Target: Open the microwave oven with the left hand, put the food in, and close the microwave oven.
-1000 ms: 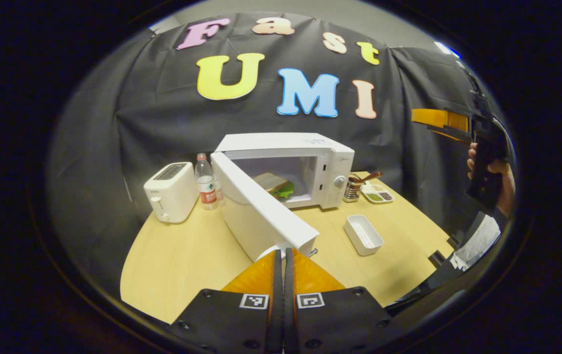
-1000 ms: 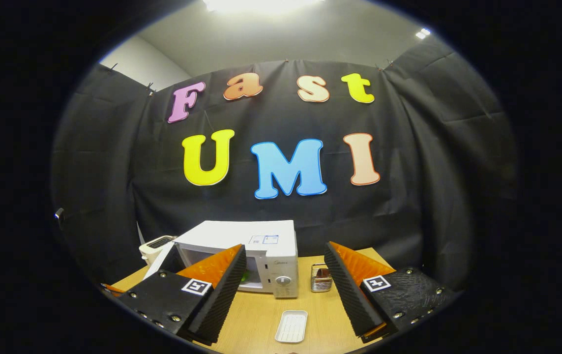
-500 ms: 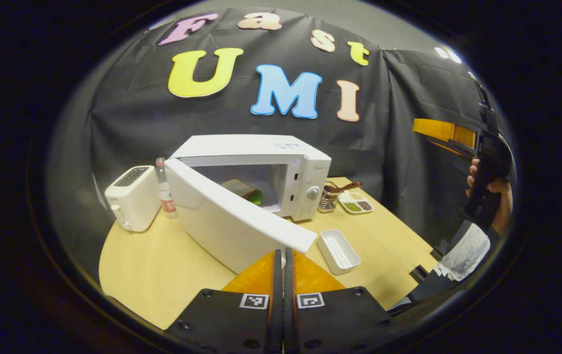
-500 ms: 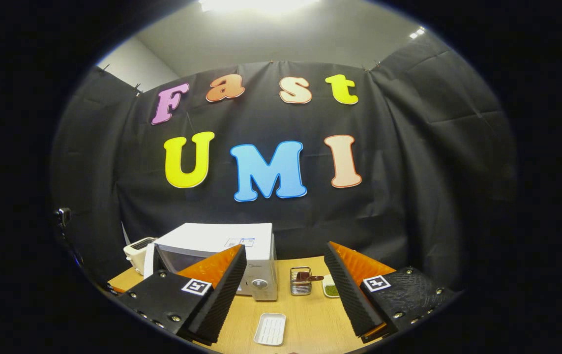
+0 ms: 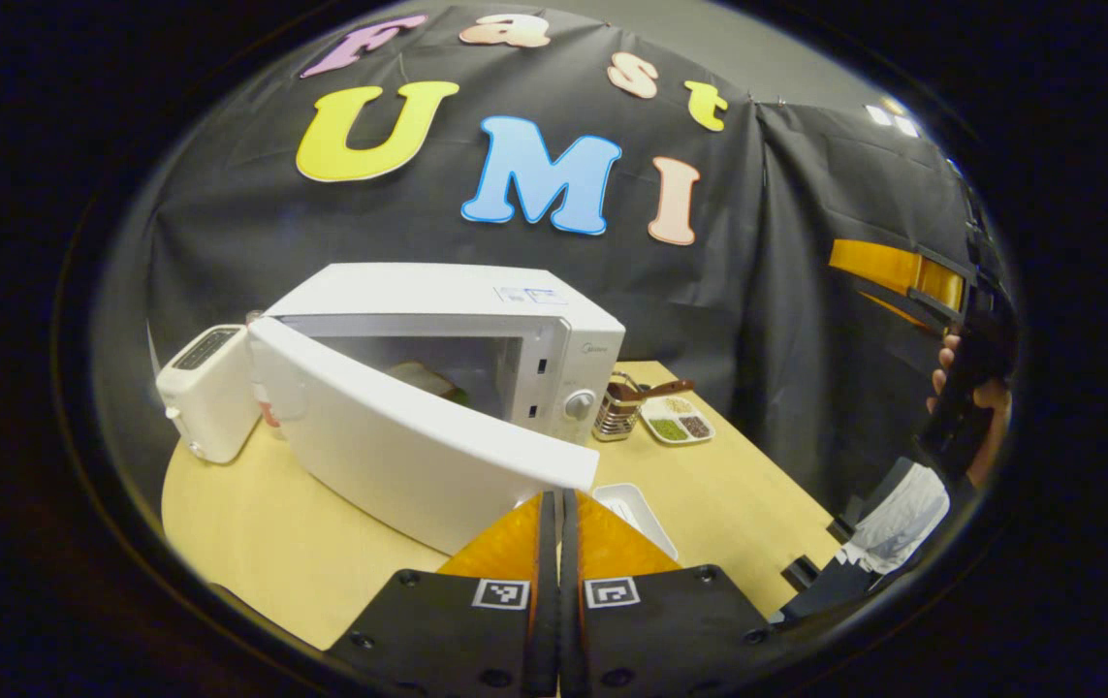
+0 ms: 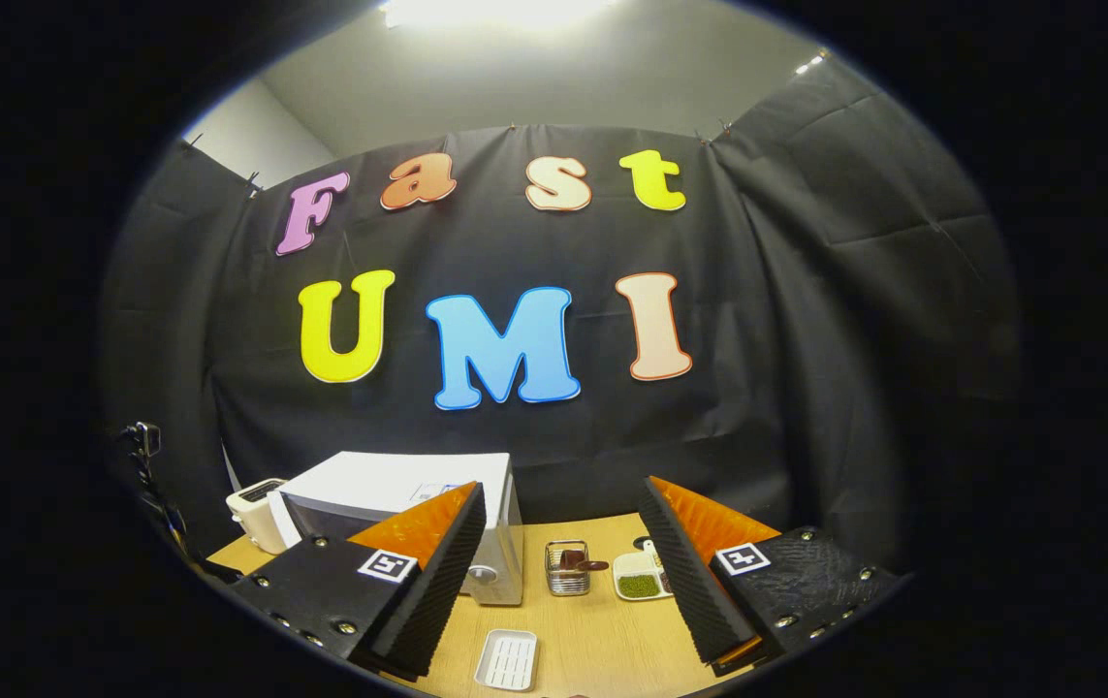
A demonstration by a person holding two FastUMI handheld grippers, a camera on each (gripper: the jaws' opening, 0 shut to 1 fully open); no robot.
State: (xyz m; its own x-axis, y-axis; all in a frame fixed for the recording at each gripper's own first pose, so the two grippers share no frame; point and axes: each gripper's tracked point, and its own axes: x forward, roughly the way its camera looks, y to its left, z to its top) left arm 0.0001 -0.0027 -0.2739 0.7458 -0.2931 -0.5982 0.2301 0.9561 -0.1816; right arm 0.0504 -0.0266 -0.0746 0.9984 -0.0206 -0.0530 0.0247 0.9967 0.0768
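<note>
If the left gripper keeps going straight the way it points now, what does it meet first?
Most likely the free edge of the microwave door, just ahead of the shut left gripper; contact itself is unclear.

Your left gripper view is looking down from just in front of the microwave [image 5: 476, 359], its open door [image 5: 408, 441] filling the centre and your other hand [image 5: 975, 397] sitting at 3 o'clock. Your right gripper view is facing the wall from farther back, with the microwave [image 6: 418, 504] at 7 o'clock. Both are sharing the table [image 6: 602, 630], toaster [image 5: 206, 393] and small white tray [image 6: 507, 659].
</note>
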